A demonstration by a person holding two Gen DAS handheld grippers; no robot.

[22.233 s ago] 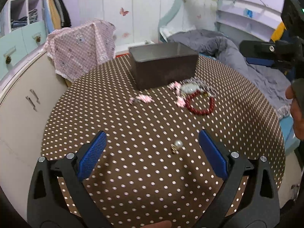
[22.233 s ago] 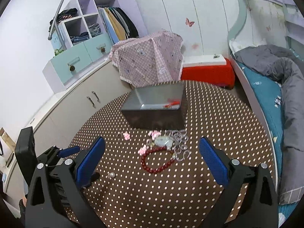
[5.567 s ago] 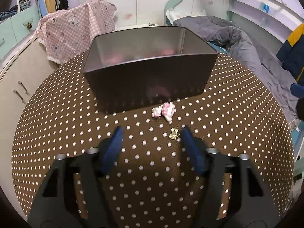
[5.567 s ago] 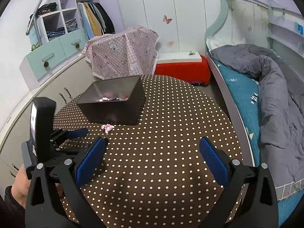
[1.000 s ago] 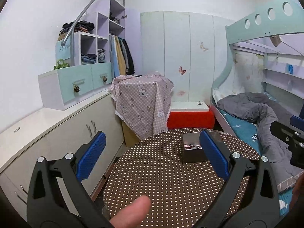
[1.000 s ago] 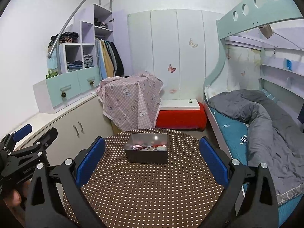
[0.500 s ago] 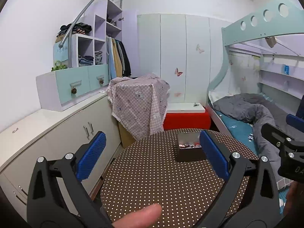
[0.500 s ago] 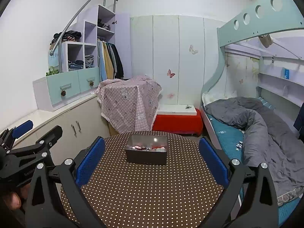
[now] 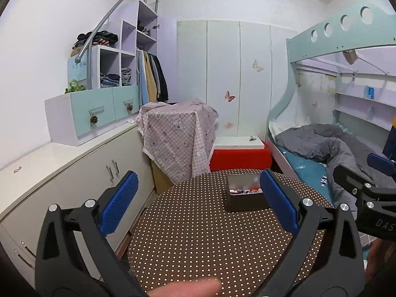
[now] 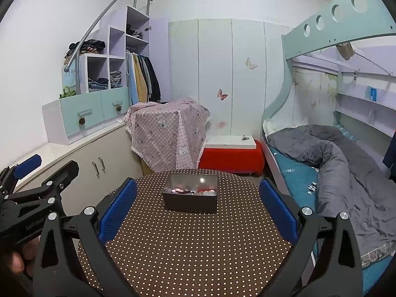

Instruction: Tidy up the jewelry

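A dark rectangular box (image 10: 190, 201) stands on the far part of the round brown polka-dot table (image 10: 188, 247). Pink, red and silvery jewelry (image 10: 191, 190) lies inside it. The box also shows in the left wrist view (image 9: 245, 199), with jewelry (image 9: 243, 190) inside. My left gripper (image 9: 198, 206) is open and empty, held high and well back from the table. My right gripper (image 10: 196, 209) is open and empty, also high and back. Each gripper shows at the edge of the other's view.
A beige cabinet run (image 10: 81, 163) stands left of the table. A chair under a pink checked cloth (image 10: 168, 133) stands behind it. A red bench (image 10: 230, 158) and a bunk bed with a grey duvet (image 10: 346, 163) are at the right.
Over the last second both grippers have drifted slightly; the box sits a little differently in each view. Earlier, jewelry lay loose on the table; now it lies in the box.
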